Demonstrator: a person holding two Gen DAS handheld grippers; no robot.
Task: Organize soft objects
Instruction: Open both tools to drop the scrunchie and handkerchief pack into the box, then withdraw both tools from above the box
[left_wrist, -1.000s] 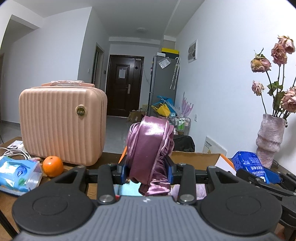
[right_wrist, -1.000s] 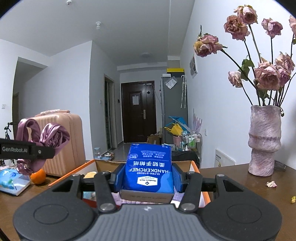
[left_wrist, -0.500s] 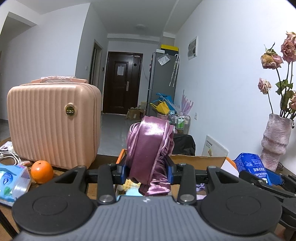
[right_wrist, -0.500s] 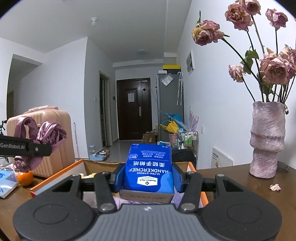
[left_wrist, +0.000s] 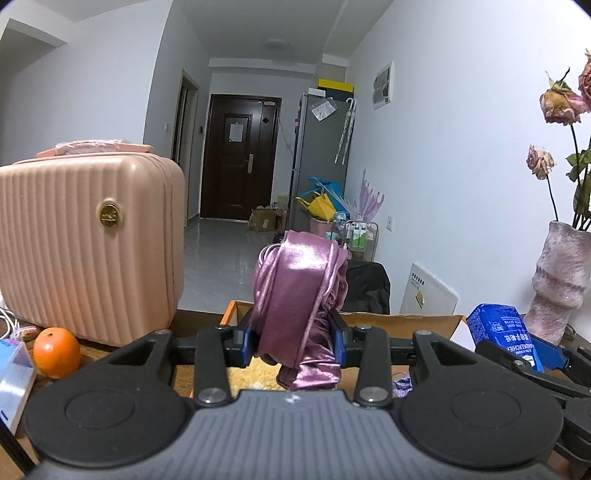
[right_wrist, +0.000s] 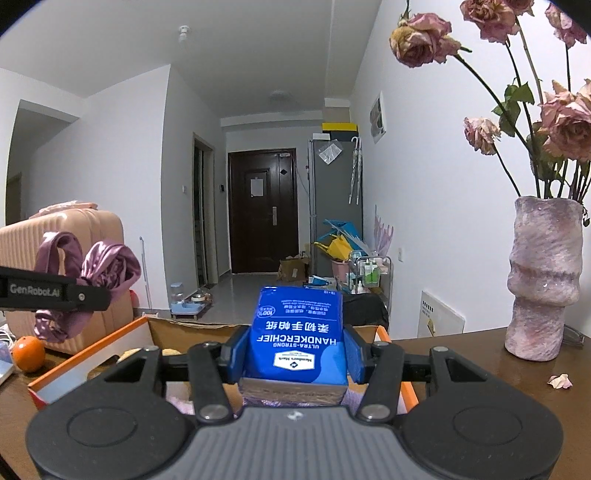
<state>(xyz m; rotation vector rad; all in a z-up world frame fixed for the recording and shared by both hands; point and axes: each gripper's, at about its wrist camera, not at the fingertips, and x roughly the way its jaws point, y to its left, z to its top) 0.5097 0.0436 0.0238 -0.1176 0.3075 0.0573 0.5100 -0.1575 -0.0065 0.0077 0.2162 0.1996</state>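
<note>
**Both loads over the box – lower first, then let go**

Left gripper (left_wrist: 295, 341) is nearly closed, pads pinching a bunched purple satin cloth (left_wrist: 299, 295); it hangs above the near part of the cardboard box (left_wrist: 424, 319), tail end dangling below the jaws. Right gripper (right_wrist: 295, 354) sits at a mid opening, clamped on both sides of a blue handkerchief pack (right_wrist: 299, 339), also above the box w/ its orange-edged flap (right_wrist: 85, 360). Box interior already has sth yellow and fluffy plus purple bits, so it's likely the drop spot.

How to do it well, IMO:
- Bring each load lower inside the walls before opening; cloth is slippery and could slide over the rim.
- Release one at a time – the grippers are just beside each other, easy to bump.
- Pack is stiff-ish: lay it flat, not on end.
- Steer clear of the vase (right_wrist: 543, 280) w/ dried roses on the desk (right_wrist: 461, 354) at right; orange (left_wrist: 56, 352) and pink case (left_wrist: 88, 251) at left are well apart.
</note>
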